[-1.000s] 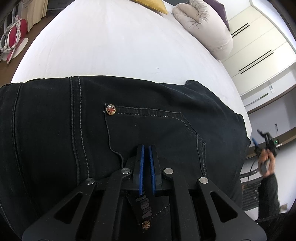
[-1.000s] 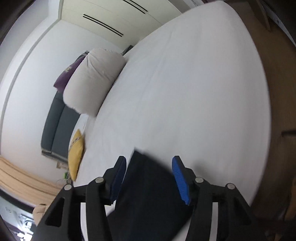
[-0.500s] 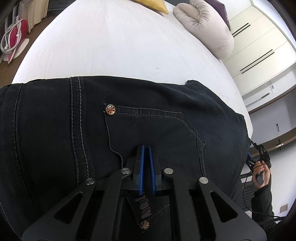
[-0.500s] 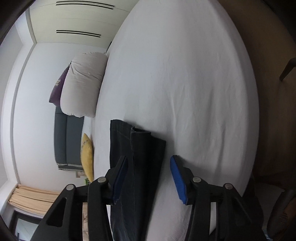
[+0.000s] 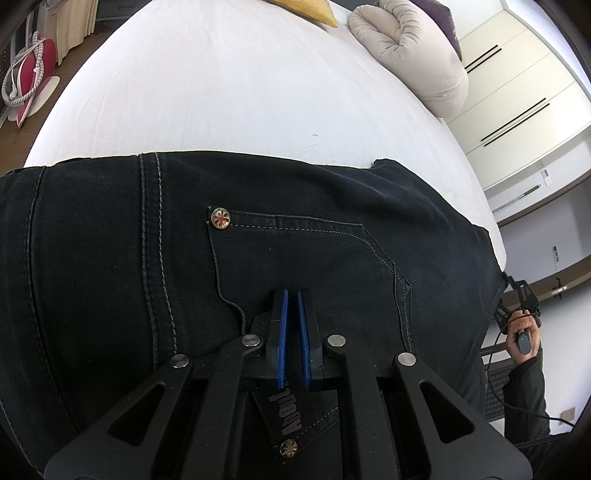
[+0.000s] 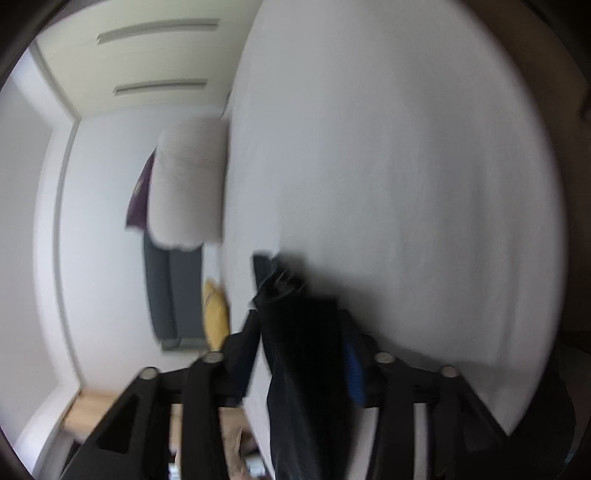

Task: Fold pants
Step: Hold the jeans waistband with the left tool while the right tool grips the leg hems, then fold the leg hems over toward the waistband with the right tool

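Black denim pants [image 5: 295, 258] lie across the near edge of a white bed [image 5: 221, 92], back pocket and a red-cross rivet facing up. My left gripper [image 5: 290, 295] is shut, its blue pads pressed together over the waistband near the leather label. In the blurred right wrist view, a bunched fold of the pants [image 6: 299, 325] stands between the fingers of my right gripper [image 6: 295, 354], which is still spread wide around it. The right gripper and the hand holding it also show in the left wrist view [image 5: 521, 306], at the far right beyond the pants' edge.
A rolled beige duvet [image 5: 410, 48] and a yellow cushion [image 5: 310, 7] lie at the head of the bed. White wardrobes [image 5: 517, 92] stand beyond. A red-and-white object [image 5: 26, 77] stands on the floor at left. A grey sofa [image 6: 170, 295] is against the wall.
The right gripper has swung and closed in on the pants' edge, so cloth now sits between its fingers. The left gripper has not moved.
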A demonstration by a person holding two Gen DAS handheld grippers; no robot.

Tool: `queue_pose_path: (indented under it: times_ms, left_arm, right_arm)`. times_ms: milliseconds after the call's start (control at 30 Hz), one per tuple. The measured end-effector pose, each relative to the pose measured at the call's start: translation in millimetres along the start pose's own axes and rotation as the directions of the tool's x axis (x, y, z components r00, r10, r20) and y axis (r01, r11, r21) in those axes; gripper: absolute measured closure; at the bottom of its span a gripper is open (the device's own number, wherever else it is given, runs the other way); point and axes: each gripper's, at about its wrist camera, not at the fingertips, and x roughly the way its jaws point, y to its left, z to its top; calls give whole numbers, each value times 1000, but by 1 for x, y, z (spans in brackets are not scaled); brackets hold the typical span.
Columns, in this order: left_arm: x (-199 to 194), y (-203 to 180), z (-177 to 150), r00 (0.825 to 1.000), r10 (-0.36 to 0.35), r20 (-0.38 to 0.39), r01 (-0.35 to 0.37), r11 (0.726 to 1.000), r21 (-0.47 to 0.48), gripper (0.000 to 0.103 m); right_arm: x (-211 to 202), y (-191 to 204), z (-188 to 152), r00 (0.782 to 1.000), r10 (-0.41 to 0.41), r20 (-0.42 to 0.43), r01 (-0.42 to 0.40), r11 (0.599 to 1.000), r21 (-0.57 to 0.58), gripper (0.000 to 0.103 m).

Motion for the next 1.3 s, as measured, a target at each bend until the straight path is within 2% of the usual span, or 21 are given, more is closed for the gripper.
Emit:
queue_pose_path:
  times_ms: [100,167,333,533,800,900,1100,1133,1200,1300]
  left_arm:
    - [0,0,0,1000,0,2,0,1000,1,95]
    - [0,0,0,1000,-2,3,2,1000,0,95]
    - [-1,0,-2,1000,2,8,-2,1000,-2,95]
    - [-2,0,-3,1000,5,8,-5,1000,-1,95]
    - [-3,0,-5,1000,7,10,-7,1000,-1,95]
    - [-3,0,-4,1000,8,9,-8,1000,-1,95]
    - [-3,0,-4,1000,8,10,-8,1000,-1,95]
    - [-3,0,-4,1000,8,10,-8,1000,-1,95]
    - [-3,0,-5,1000,6,11,-6,1000,-2,95]
    - [-4,0,-5,1000,7,12,-6,1000,-3,95]
  right_arm:
    - [-8,-5,3,999,-11,40,11,1000,13,66]
    - [-8,-9,3,1000,-6,10,6,1000,29,66]
    - [-15,-7,-11,997,-63,-38,63,998,-1,62]
    - [-4,-19,-13,998,19,-61,-16,999,50,57]
    - [1,-22,4,994,98,-42,-96,994,47,58]
    - [2,-25,2,993,107,-54,-105,994,34,67]
    - [12,-15,0,993,90,-83,-92,996,-22,71]
    - [15,-12,2,993,82,-84,-85,996,-34,73]
    - [20,-9,7,995,60,-85,-64,997,-52,88]
    - [26,-7,10,996,23,-87,-28,998,-63,90]
